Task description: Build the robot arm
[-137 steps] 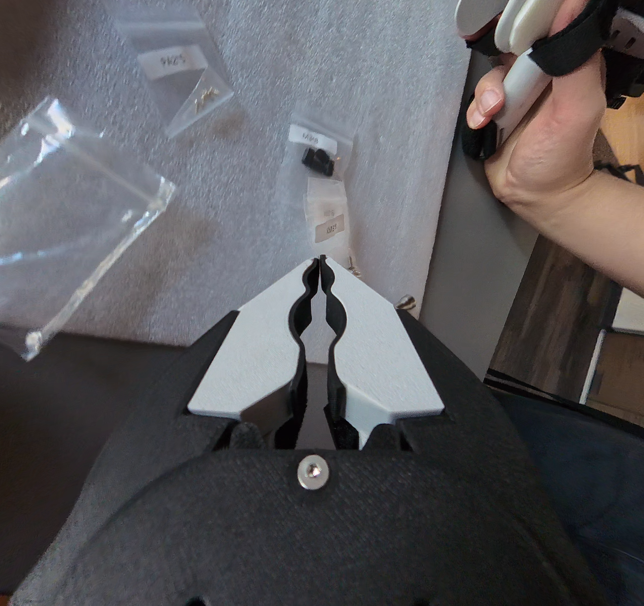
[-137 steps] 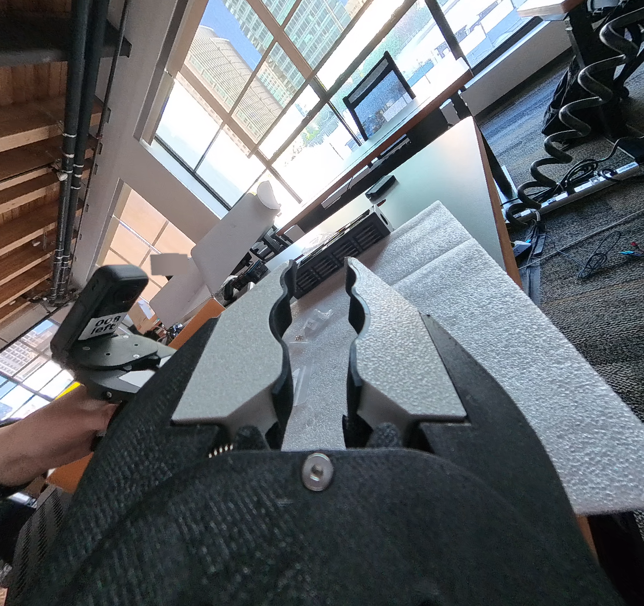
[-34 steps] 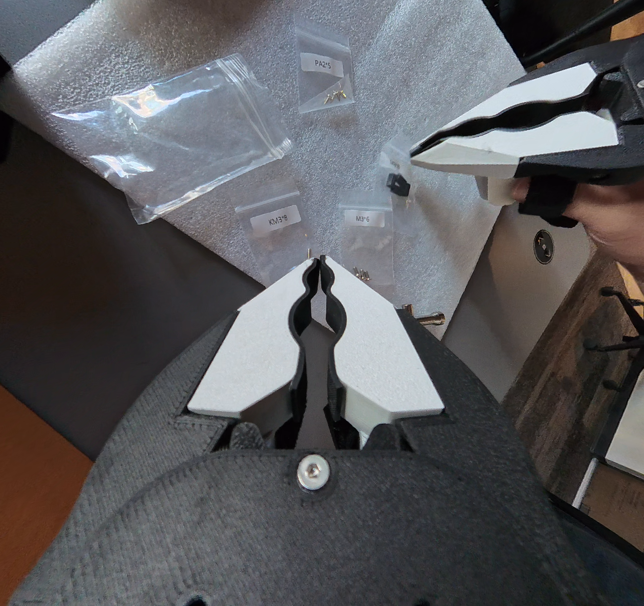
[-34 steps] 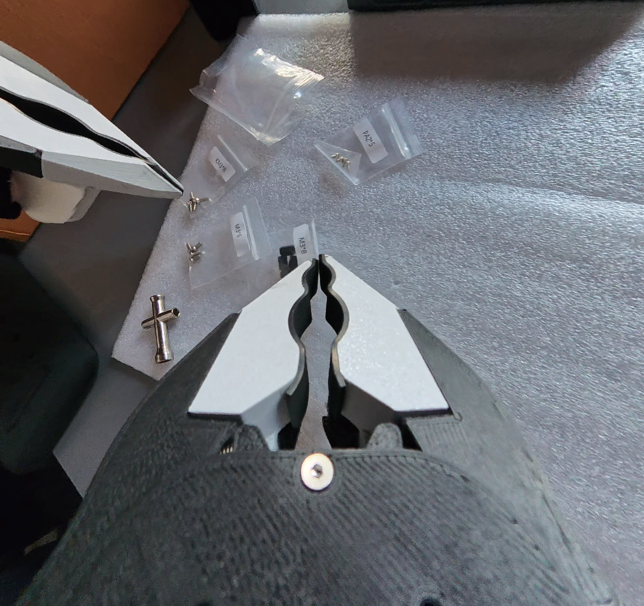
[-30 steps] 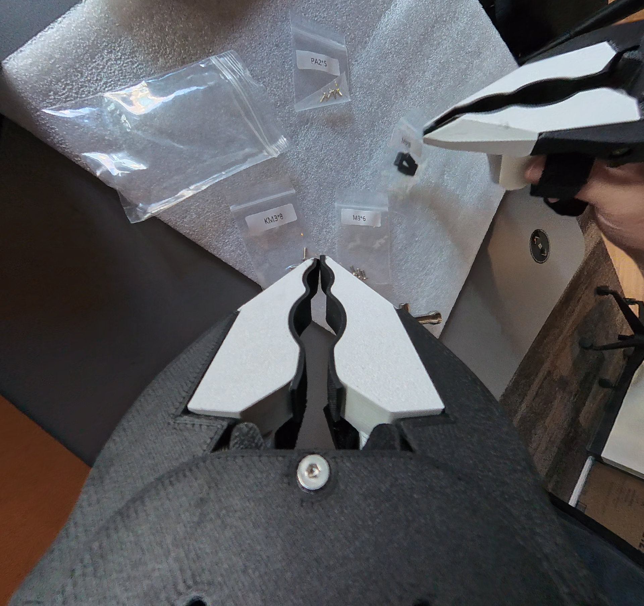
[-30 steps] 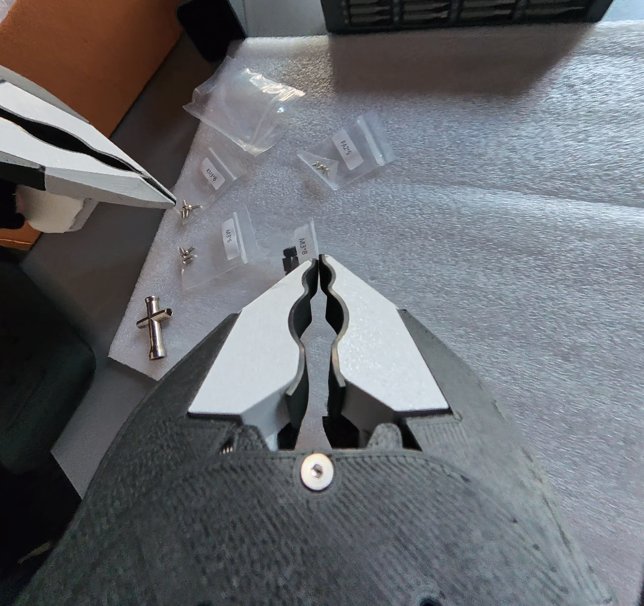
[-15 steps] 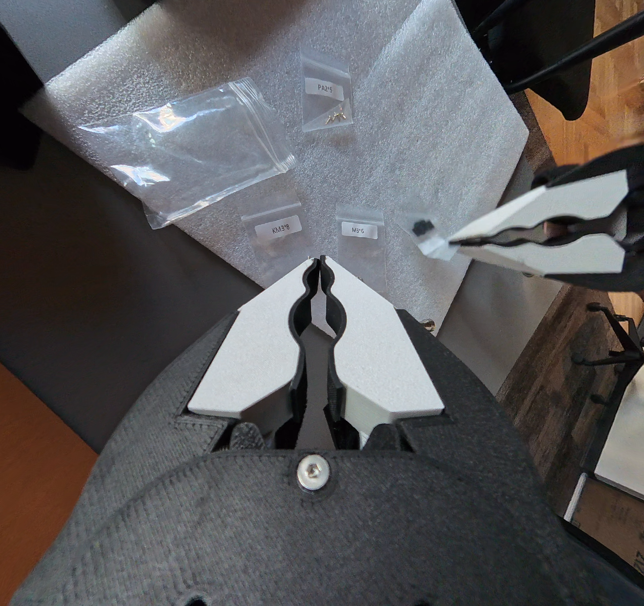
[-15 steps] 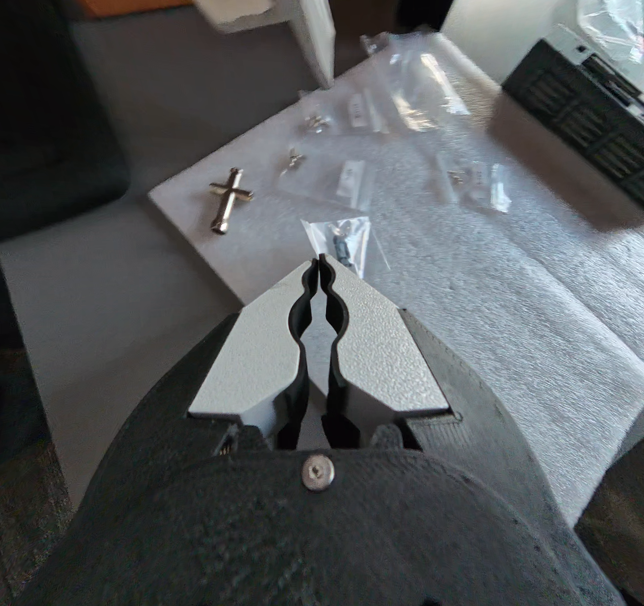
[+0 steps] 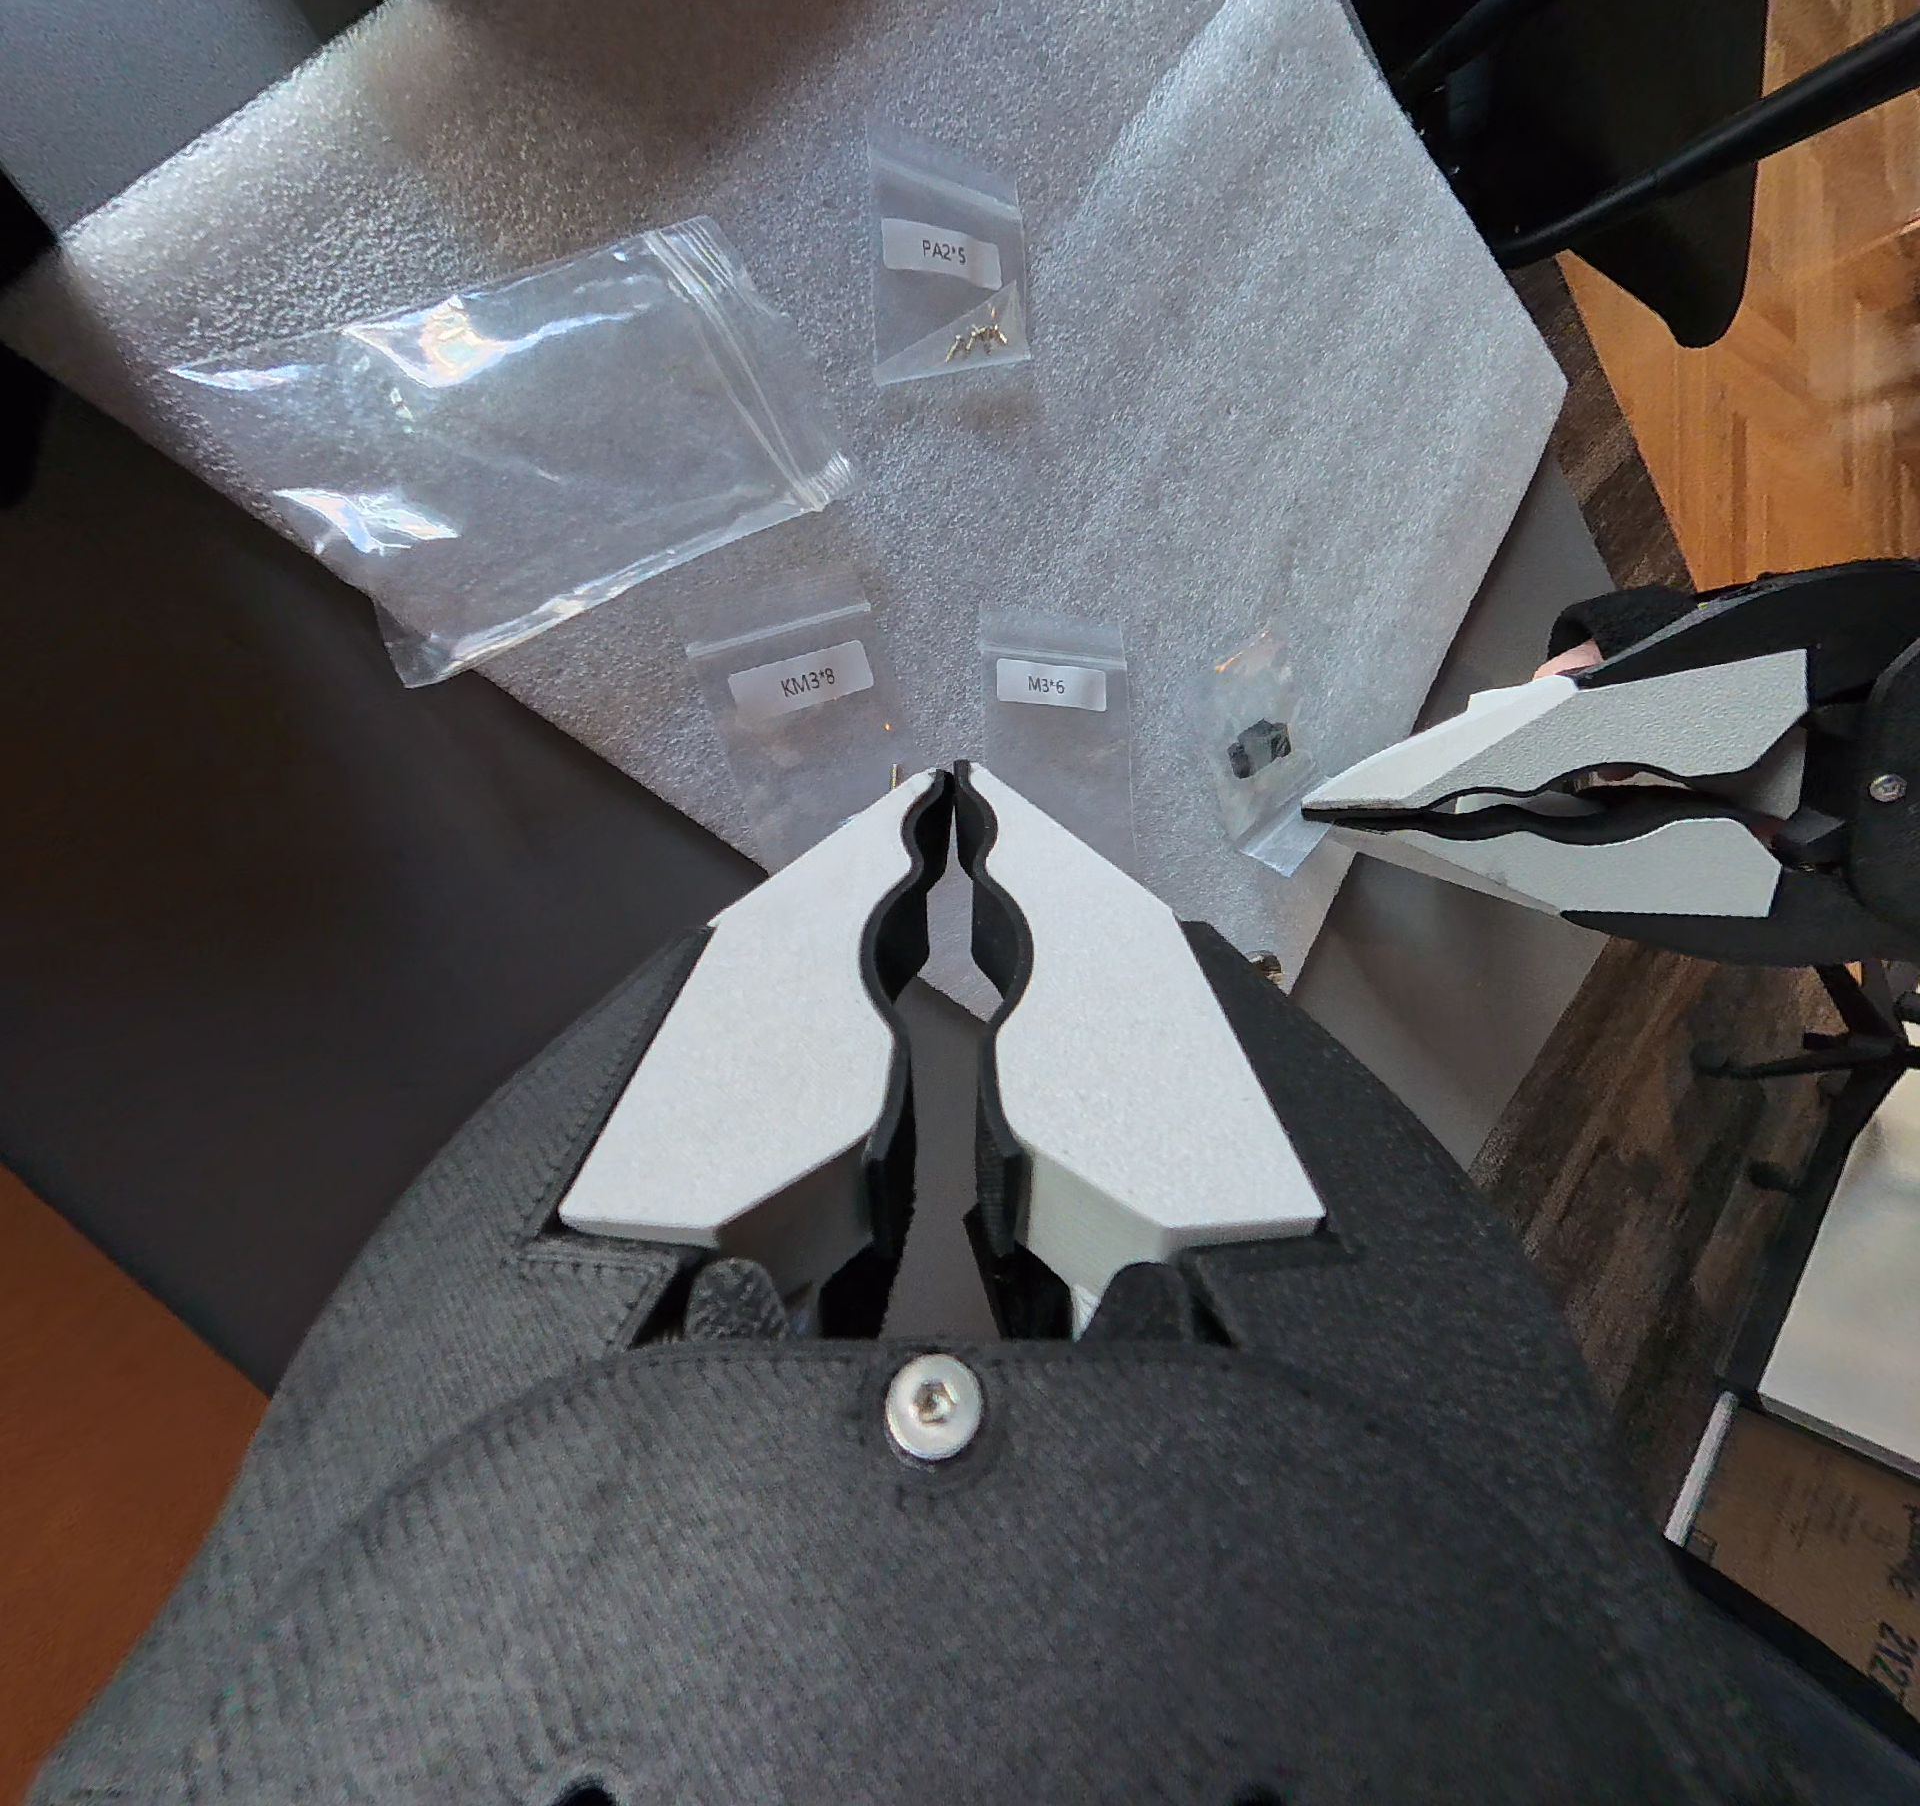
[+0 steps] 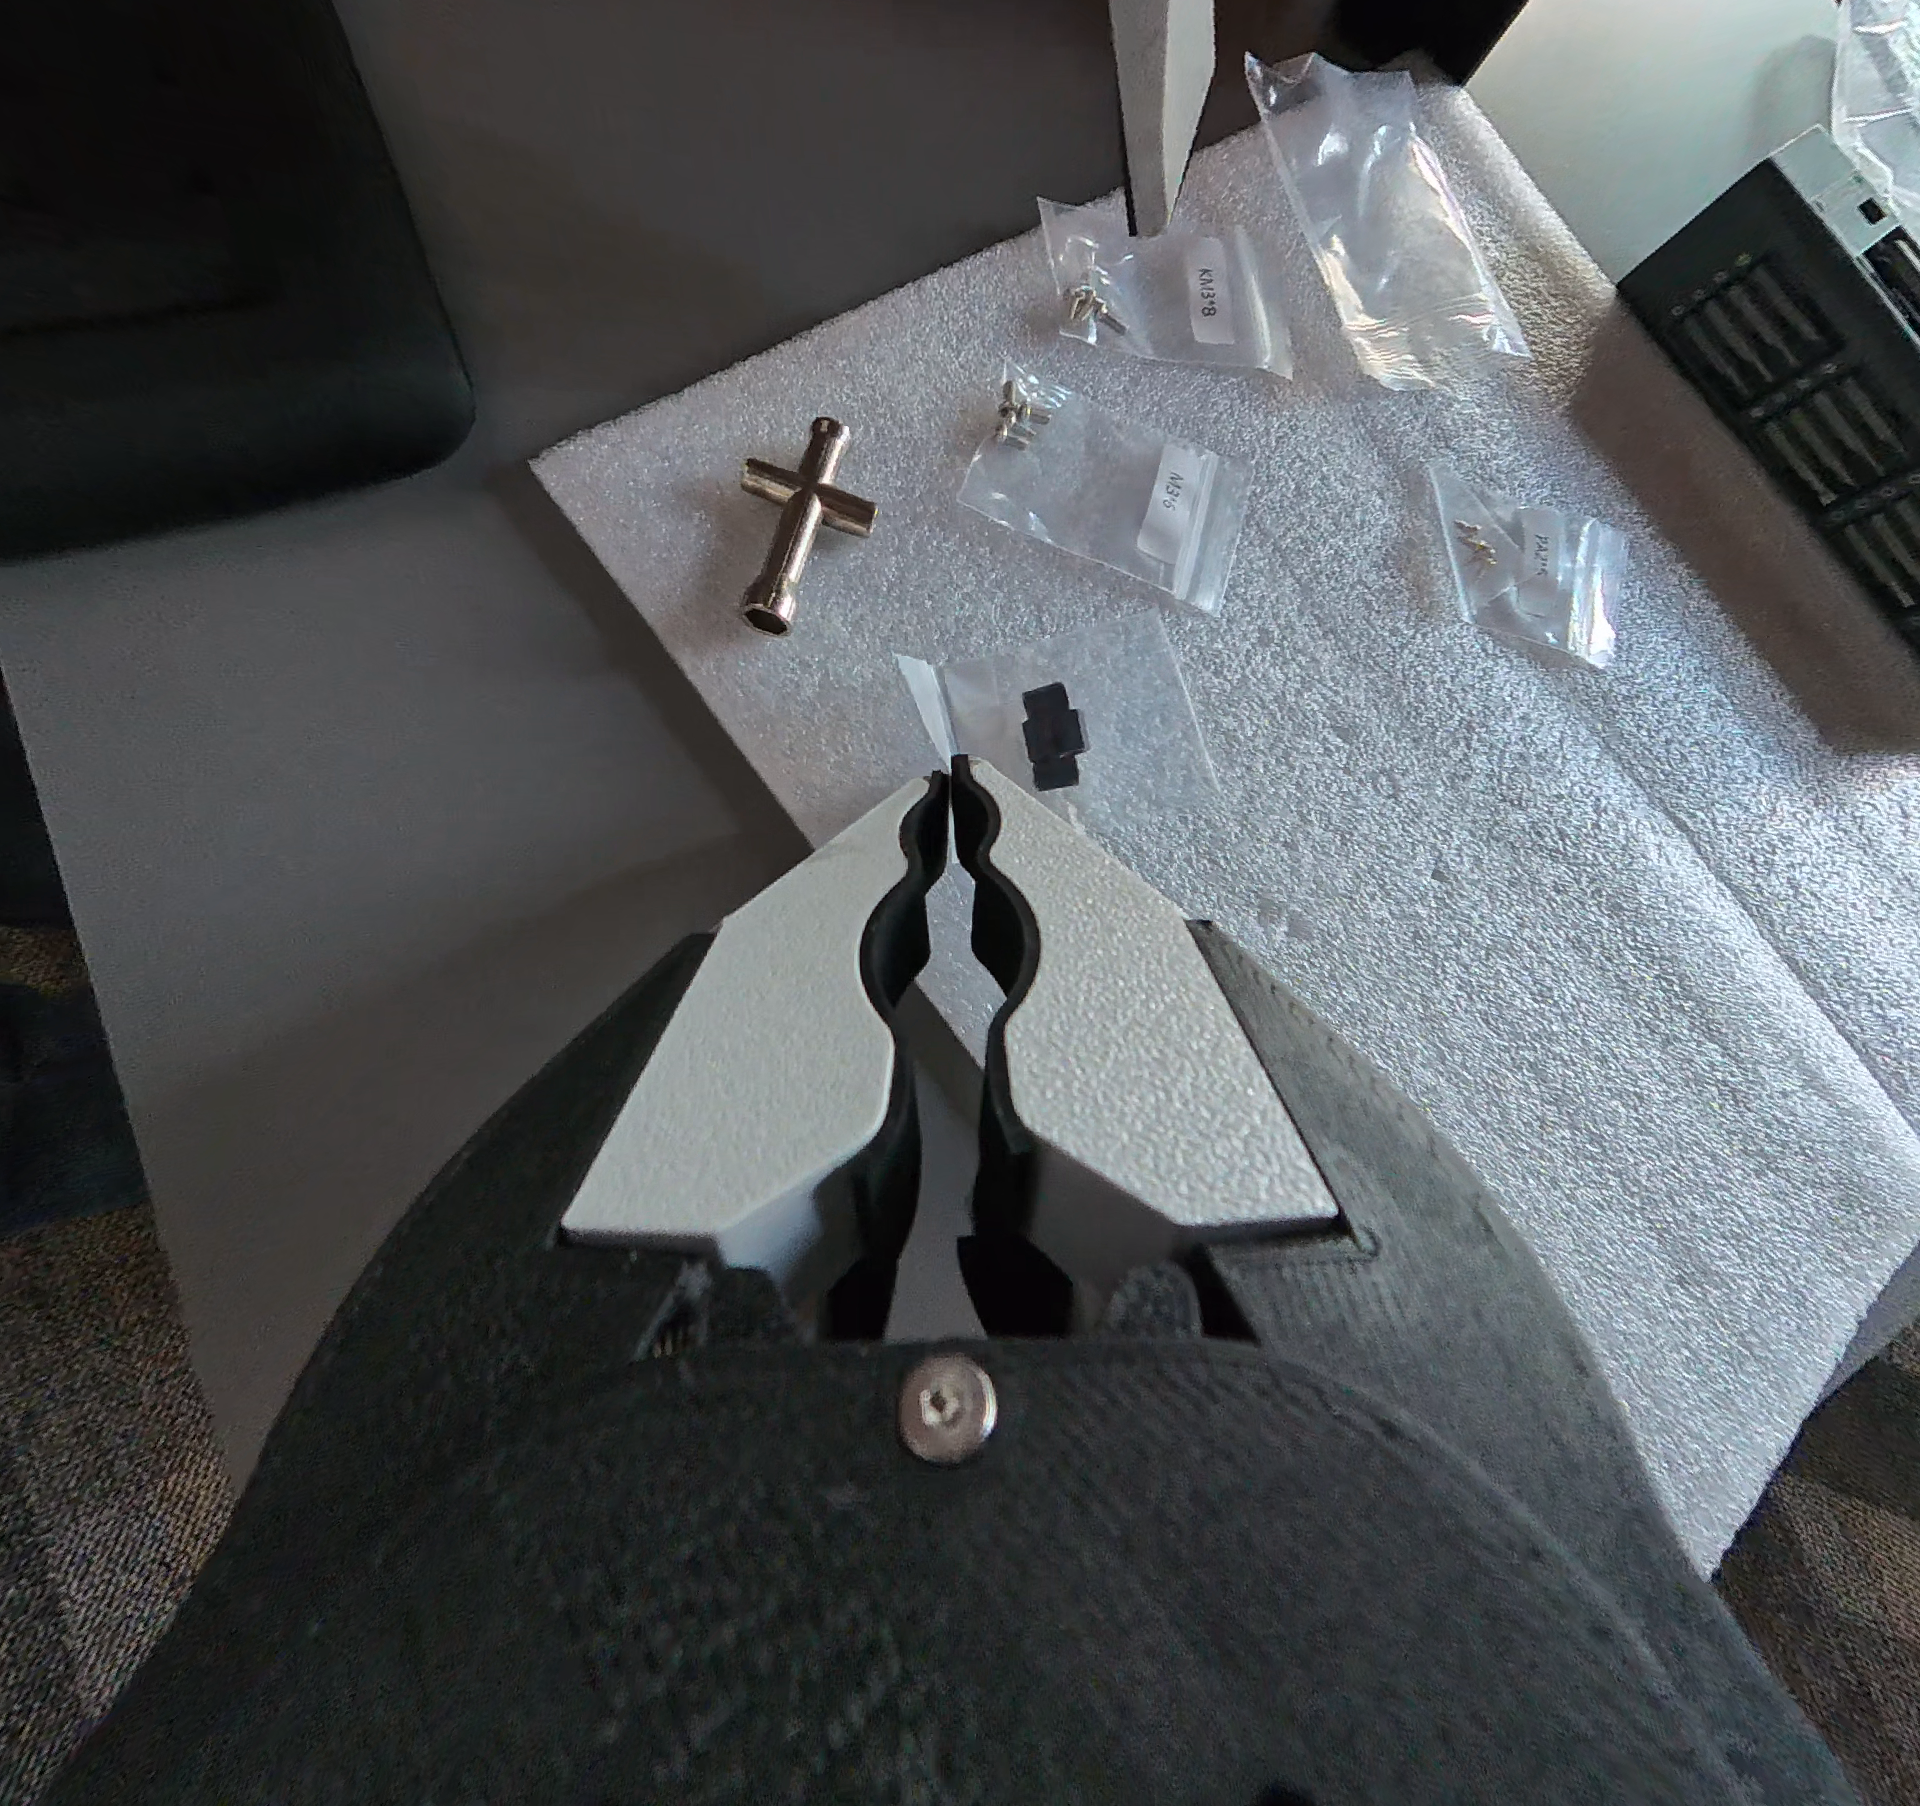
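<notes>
White packing foam (image 10: pixel 1403 873) covers the grey desk (image 10: pixel 312 717), and everything small lies on it. The right gripper (image 10: pixel 953 767) has its white fingers pressed together on the corner of a small clear zip bag holding a black plastic part (image 10: pixel 1060 722) — in the left wrist view the same gripper (image 9: pixel 1311 802) comes in from the right and pinches the bag (image 9: pixel 1252 733) at its near corner, close to the foam's edge.

The left gripper (image 9: pixel 954 769) is closed on nothing, its tips meeting above the foam between two labelled clear bags of small screws: one (image 9: pixel 795 717) to its left, one (image 9: pixel 1055 707) to its right. Beyond them lie a large empty clear zip bag (image 9: pixel 520 447) and a third labelled bag with tiny brass screws (image 9: pixel 951 281).

From the right wrist view, a silvery cross-shaped metal socket wrench (image 10: pixel 805 520) rests near the foam's corner, just beside the screw bags and apart from the pinched bag. A black slotted case (image 10: pixel 1797 385) sits at the far right edge.
</notes>
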A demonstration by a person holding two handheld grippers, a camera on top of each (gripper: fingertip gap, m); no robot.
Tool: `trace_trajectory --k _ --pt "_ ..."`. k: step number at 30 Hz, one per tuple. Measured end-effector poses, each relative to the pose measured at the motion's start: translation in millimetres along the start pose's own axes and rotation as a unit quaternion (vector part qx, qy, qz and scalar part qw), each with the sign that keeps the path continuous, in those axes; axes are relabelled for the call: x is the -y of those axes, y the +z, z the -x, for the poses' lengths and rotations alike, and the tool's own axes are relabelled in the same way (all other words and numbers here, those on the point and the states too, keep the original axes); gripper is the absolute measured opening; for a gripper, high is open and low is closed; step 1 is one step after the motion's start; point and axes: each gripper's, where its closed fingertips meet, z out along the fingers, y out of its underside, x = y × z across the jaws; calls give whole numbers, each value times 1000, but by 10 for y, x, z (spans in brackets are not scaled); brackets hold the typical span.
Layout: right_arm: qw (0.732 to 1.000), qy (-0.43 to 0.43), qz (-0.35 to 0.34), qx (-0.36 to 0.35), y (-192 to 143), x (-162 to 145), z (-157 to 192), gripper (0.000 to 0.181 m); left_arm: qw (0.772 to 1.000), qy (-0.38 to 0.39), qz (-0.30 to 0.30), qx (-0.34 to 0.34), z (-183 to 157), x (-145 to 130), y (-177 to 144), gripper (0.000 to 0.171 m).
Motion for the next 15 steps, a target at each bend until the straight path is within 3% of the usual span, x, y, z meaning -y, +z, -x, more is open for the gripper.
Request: trace_trajectory --k 6,8,10,12,15 --pt "1000 12 -13 4 -38 51 1 0 1000 -1 2 -2 -20 -21 -1 0" --pt "996 57 -51 46 -140 228 13 0 1000 1 1 0 -24 -28 -23 0" --pt "977 149 -78 131 -263 359 -14 0 1000 1 2 2 -23 -48 -45 0" --pt "939 262 -71 210 -290 316 -149 0 1000 -1 3 3 -22 -66 -67 0" --pt "917 326 -55 225 -113 103 -476 0 1000 -4 0 2 -39 -64 -99 0"
